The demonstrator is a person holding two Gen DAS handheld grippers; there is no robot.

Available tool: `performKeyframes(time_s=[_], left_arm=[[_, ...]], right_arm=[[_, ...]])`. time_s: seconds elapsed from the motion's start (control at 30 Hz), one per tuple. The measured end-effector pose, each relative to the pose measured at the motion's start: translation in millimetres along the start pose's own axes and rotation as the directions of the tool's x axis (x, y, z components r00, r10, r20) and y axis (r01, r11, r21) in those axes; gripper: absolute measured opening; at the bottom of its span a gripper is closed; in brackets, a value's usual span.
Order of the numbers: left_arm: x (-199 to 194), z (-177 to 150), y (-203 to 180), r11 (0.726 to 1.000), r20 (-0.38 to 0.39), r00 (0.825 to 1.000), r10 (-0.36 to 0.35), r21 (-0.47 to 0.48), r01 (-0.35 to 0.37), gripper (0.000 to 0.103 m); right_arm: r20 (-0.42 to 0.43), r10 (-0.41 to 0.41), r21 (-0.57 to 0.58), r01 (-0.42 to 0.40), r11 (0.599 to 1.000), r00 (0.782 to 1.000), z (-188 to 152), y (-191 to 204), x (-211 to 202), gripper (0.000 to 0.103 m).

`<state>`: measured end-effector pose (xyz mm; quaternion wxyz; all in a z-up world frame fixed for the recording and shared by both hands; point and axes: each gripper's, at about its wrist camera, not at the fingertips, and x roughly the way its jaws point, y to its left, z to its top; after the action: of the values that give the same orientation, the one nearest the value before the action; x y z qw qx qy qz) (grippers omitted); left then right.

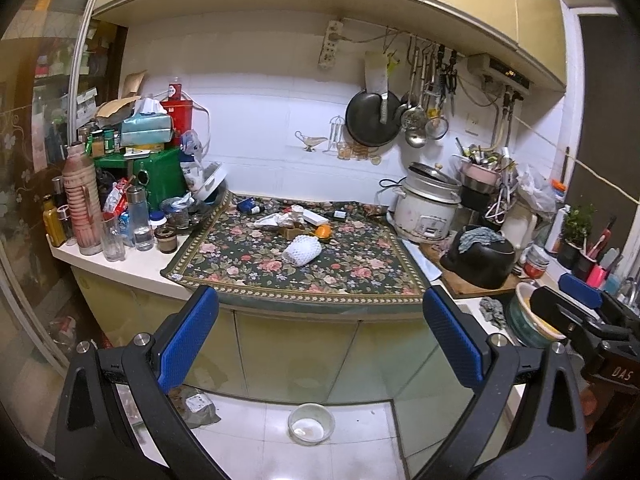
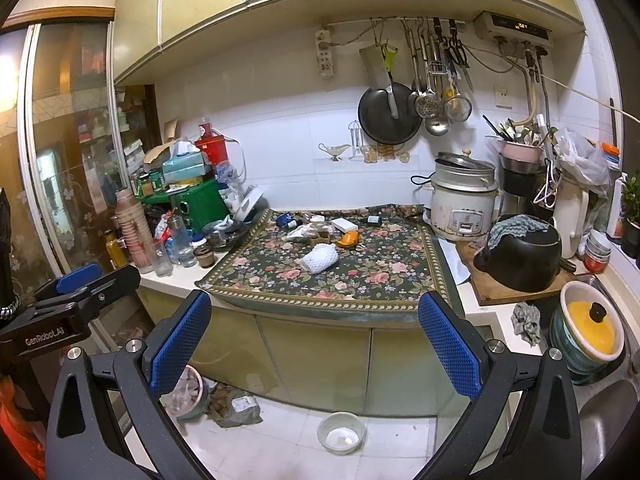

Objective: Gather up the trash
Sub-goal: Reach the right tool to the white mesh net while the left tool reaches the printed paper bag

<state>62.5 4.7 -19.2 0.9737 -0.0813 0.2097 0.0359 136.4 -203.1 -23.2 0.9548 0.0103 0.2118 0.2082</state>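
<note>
Both open grippers [image 1: 320, 344] [image 2: 316, 344] hang well short of the foam net [image 1: 302, 251].

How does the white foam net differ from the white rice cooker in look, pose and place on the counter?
The white foam net is small, soft and mesh-textured; the white rice cooker is large, hard and smooth-walled. The net lies on its side near the middle of the floral cloth; the cooker stands upright at the cloth's far right corner, near the wall. The cooker carries a tilted metal lid and a cord; the net has neither. Both are whitish and untouched, with both grippers open and back from the counter.
</note>
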Motion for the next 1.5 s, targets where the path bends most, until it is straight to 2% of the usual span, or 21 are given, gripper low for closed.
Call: performKeyframes(time_s=[0.2,0.3,0.47,0.57,0.83,0.97,1.1,1.27,1.43,1.5], left_arm=[[43,8,14,0.999,-0.032,0.999,0.041,-0.01,-0.041,0.102],[73,14,30,0.999,-0.056,0.998,0.031,-0.019,-0.032,0.102],[125,31,67,0.999,-0.074,0.997,0.028,-0.034,-0.03,0.099],[167,49,99,0.999,-0.109,0.994,-0.009,-0.051,0.003,0.098],[257,85,164,0.999,-0.181,0.983,-0.035,-0.035,0.03,0.097],[299,91,182,1.0,-0.209,0.978,-0.02,-0.025,0.015,0.097],[352,92,196,0.998,-0.288,0.956,-0.048,-0.052,0.034,0.097],[411,88,204,0.997,-0.364,0.93,-0.049,-0.074,0.023,0.097],[474,87,202,0.998,-0.435,0.9,-0.022,-0.057,-0.003,0.097],[496,88,199,0.998,-0.456,0.89,-0.03,-0.064,0.0,0.097]], right_arm=[[-0.037,-0.015,0.021,0.016,1.0,0.999,3,-7,38,0.103],[-0.058,-0.031,0.034,0.033,0.999,0.998,5,-6,63,0.103],[-0.075,-0.063,0.061,0.068,0.996,0.995,14,-1,104,0.103],[-0.077,-0.085,0.088,0.091,0.992,0.993,27,7,132,0.103],[-0.086,-0.179,0.144,0.19,0.971,0.98,53,32,213,0.103],[-0.142,-0.207,0.163,0.23,0.96,0.968,58,32,258,0.103],[-0.201,-0.219,0.155,0.252,0.955,0.955,59,30,296,0.103],[-0.283,-0.214,0.138,0.26,0.956,0.935,52,20,353,0.103],[-0.376,-0.146,0.163,0.22,0.962,0.915,43,1,421,0.102],[-0.414,-0.116,0.182,0.207,0.961,0.903,40,-9,446,0.097]])
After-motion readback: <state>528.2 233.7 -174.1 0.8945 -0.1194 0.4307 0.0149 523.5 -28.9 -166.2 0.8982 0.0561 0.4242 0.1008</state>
